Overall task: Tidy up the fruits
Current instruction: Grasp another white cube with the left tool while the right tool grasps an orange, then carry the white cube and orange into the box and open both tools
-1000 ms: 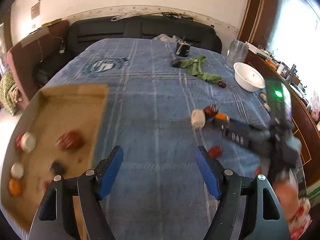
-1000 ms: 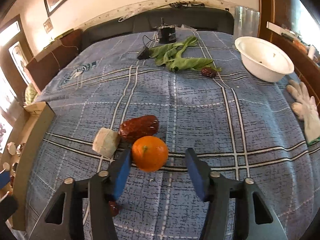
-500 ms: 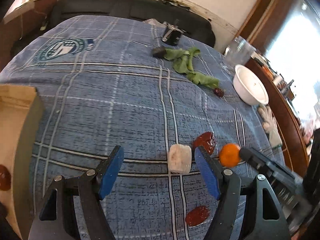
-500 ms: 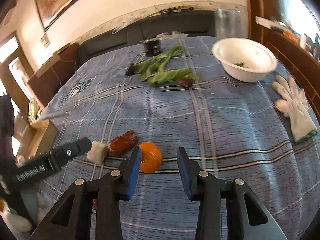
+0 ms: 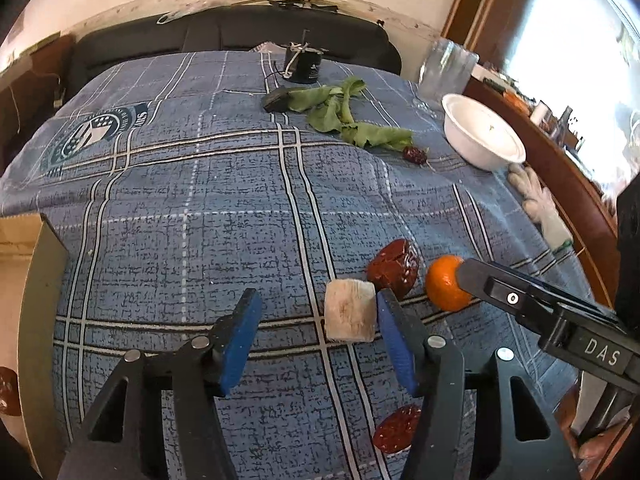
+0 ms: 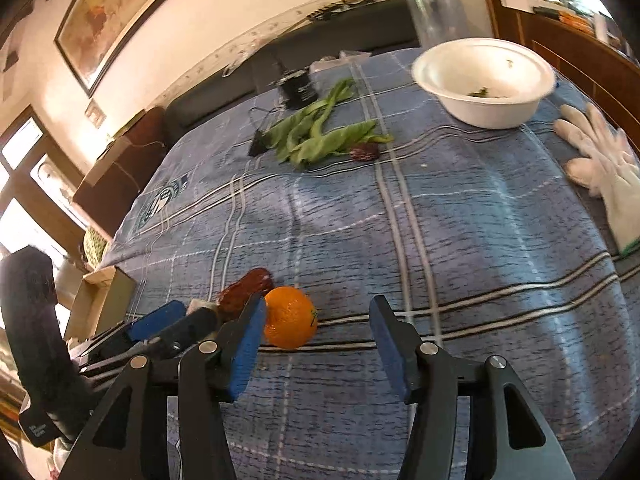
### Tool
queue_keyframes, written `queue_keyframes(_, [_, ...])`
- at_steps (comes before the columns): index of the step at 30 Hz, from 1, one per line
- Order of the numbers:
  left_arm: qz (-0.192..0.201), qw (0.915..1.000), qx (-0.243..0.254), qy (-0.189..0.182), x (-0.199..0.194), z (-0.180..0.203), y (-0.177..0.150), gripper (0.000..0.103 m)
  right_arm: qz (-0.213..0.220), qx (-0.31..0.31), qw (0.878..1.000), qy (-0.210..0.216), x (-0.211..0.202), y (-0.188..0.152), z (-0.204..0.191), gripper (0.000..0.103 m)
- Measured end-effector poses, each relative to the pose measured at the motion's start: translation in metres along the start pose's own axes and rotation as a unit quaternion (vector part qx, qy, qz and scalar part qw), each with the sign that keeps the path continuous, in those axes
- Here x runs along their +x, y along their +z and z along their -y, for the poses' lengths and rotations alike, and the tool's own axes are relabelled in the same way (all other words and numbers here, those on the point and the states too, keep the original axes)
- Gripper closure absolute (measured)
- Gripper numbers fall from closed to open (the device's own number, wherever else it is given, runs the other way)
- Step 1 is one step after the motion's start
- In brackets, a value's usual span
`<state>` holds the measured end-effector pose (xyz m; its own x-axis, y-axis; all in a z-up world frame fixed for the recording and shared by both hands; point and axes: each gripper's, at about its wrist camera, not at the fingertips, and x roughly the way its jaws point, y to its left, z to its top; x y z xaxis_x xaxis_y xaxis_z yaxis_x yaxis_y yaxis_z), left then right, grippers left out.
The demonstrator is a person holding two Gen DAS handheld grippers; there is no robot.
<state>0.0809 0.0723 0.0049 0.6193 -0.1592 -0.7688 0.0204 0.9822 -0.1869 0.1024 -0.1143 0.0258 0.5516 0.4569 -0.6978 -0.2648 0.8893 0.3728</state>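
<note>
Jaws of both grippers apart: left gripper (image 5: 318, 344) closing beside pale cube (image 5: 350, 315), right gripper (image 6: 318, 344) opening beside orange (image 6: 291, 317).

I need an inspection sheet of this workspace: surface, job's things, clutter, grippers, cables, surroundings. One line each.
Surface: blue plaid cloth.
Job's things: orange, pale cube, two red dates, cardboard box at left.
Clutter: greens, small date, white bowl, glove, black device.
Grippers: left gripper open, cube between pads; right gripper open, orange beside its left pad.
Cables: thin wire by device.
Surroundings: dark sofa, framed picture.
</note>
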Motion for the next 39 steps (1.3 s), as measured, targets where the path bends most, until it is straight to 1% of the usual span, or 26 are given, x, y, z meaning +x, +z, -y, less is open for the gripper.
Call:
queue_keyframes(1, [0.0,1.0,0.006,0.004,0.0,0.001,-0.001,0.051,-0.001,-0.003,1.0,0.002,0.002,-0.001,-0.002,0.045])
queue_keyframes(2, [0.001,1.0,0.006,-0.003,-0.001,0.001,-0.002,0.056,-0.003,-0.005,1.0,0.008,0.004,-0.001,-0.004,0.045])
queue_keyframes(3, [-0.001,0.9997,0.005,-0.023,-0.001,0.001,-0.002,0.073,-0.005,-0.005,1.0,0.013,0.006,-0.002,-0.005,0.045])
queue_keyframes(4, [-0.005,0.999,-0.001,-0.044,-0.002,0.001,-0.001,0.078,-0.008,-0.004,1.0,0.019,0.009,-0.002,-0.005,0.045])
queue_keyframes(5, [-0.005,0.9993,-0.001,-0.038,-0.003,0.001,-0.002,0.078,-0.012,-0.003,1.0,0.025,0.012,-0.003,-0.006,0.045])
queue_keyframes(6, [0.001,0.9997,0.006,-0.023,-0.005,0.001,-0.003,0.078,-0.014,-0.004,1.0,0.028,0.014,-0.003,-0.007,0.045])
queue_keyframes(8, [0.003,0.9998,0.001,-0.02,-0.007,-0.002,-0.003,0.078,-0.016,-0.011,0.999,0.03,0.017,-0.004,-0.012,0.046])
queue_keyframes(10, [0.004,0.9997,-0.016,-0.018,-0.009,-0.01,-0.003,0.078,-0.022,-0.018,0.999,0.038,0.019,-0.006,-0.015,0.055])
queue_keyframes(14, [0.005,0.9993,-0.036,-0.015,-0.011,-0.02,-0.002,0.078,-0.027,-0.036,0.998,0.035,0.022,-0.01,-0.024,0.064])
queue_keyframes(18, [0.007,0.9991,-0.041,-0.011,-0.012,-0.023,-0.003,0.078,-0.02,-0.049,0.998,0.018,0.019,-0.013,-0.031,0.065])
queue_keyframes(25, [0.017,0.9984,-0.054,-0.005,-0.018,-0.027,-0.004,0.078,-0.003,-0.033,0.999,0.006,0.009,-0.011,-0.024,0.065])
queue_keyframes(27, [0.031,0.9971,-0.069,-0.007,-0.029,-0.031,-0.003,0.078,0.006,-0.029,1.0,0.005,0.003,-0.011,-0.023,0.065])
queue_keyframes(28, [0.041,0.9958,-0.082,-0.006,-0.041,-0.035,-0.004,0.078,0.011,-0.029,1.0,0.005,0.0,-0.011,-0.024,0.065])
queue_keyframes(30, [0.049,0.9942,-0.095,-0.014,-0.061,-0.043,-0.008,0.078,0.02,-0.027,0.999,0.001,-0.008,-0.011,-0.03,0.065])
queue_keyframes(32, [0.048,0.9937,-0.101,-0.012,-0.08,-0.054,-0.013,0.078,0.025,-0.04,0.999,0.011,-0.018,-0.012,-0.045,0.065])
queue_keyframes(35, [0.04,0.9938,-0.101,0.02,-0.11,-0.083,-0.021,0.078,0.029,-0.071,0.997,0.025,-0.029,-0.019,-0.077,0.065])
queue_keyframes(37, [0.035,0.9923,-0.102,0.062,-0.125,-0.11,-0.025,0.078,0.022,-0.091,0.995,0.047,-0.032,-0.025,-0.104,0.064])
queue_keyframes(39, [0.024,0.9885,-0.108,0.103,-0.134,-0.138,-0.027,0.077,0.012,-0.11,0.992,0.065,-0.029,-0.03,-0.132,0.064])
